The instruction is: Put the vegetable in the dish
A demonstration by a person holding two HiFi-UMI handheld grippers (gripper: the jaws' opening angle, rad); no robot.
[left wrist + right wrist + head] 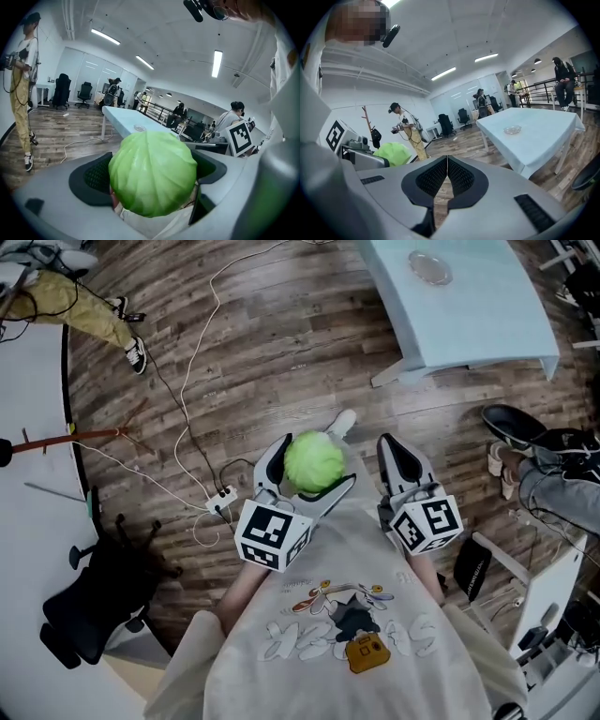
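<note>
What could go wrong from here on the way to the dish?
1. The round cabbage sits between the left gripper's jaws with most of it bulging out, so it may slip during the walk.
2. A corded power strip lies on the floor close ahead to the left, a possible trip hazard.
3. The glass dish on the table looks small and shallow next to the cabbage, which could roll off.

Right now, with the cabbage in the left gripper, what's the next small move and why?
Probably carry the cabbage forward toward the table, with the left gripper kept shut. The cabbage sits clamped between the jaws, but the glass dish lies on the table well ahead, across the wood floor.
</note>
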